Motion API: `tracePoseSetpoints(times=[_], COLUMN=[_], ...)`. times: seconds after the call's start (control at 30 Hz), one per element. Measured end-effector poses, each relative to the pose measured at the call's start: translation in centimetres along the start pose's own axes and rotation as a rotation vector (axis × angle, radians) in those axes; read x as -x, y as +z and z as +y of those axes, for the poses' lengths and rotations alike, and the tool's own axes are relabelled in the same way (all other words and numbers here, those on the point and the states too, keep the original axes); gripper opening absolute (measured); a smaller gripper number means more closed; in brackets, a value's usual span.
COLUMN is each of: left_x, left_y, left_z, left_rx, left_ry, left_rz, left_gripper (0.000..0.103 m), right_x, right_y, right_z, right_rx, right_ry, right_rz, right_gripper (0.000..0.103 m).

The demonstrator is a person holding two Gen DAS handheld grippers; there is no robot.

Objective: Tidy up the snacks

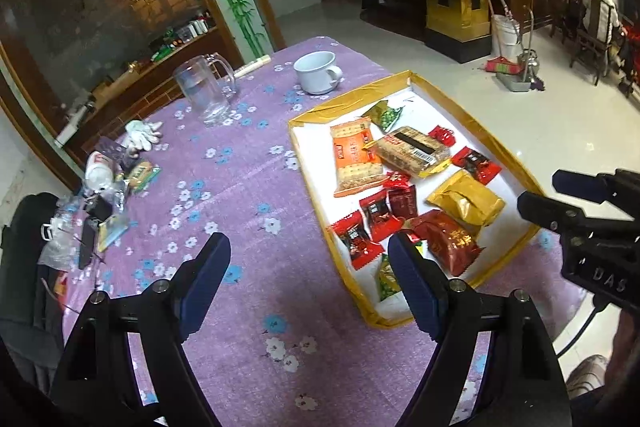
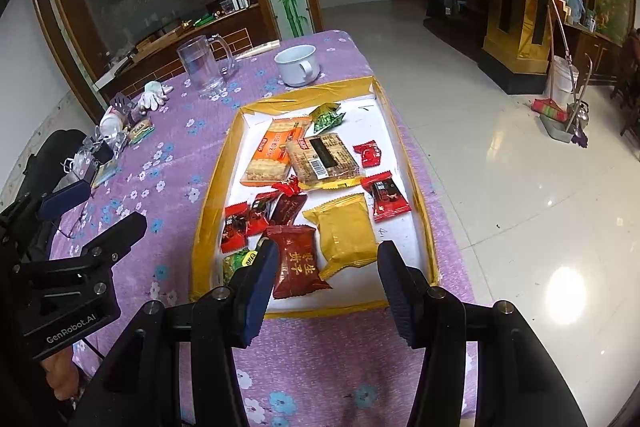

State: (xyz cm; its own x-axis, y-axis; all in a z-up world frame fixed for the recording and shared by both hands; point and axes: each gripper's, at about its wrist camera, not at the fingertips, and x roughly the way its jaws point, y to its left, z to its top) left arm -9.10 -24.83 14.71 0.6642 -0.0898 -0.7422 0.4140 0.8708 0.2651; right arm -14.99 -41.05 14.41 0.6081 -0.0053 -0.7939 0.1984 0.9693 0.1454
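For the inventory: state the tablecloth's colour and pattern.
Purple tablecloth with small blue and white flowers; clearest in the left wrist view.

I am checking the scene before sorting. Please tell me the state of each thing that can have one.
left hand-held gripper: open, empty
right hand-held gripper: open, empty
tray: open, holds snacks
glass mug: upright, some water
white cup: upright
gold packet: sealed, lying flat

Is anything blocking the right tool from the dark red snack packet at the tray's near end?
Nothing visible does. The right tool hangs open above the tray's near rim, and the dark red packet lies uncovered just ahead, beside the gold packet.
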Motion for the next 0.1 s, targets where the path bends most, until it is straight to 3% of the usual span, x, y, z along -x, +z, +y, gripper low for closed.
tracePoseSetpoints(times=[0.1], left_x=[-0.13], left_y=[-0.19], left_z=[-0.65], left_rx=[-0.018], left_ry=[-0.013], left_rz=[0.015], left_gripper=[0.082], right_x=[-0.12], right_y=[0.07], right_z=[-0.20], right_rx=[0.004], right_ry=[0.002], right_rz=[0.003], right_gripper=[0.053])
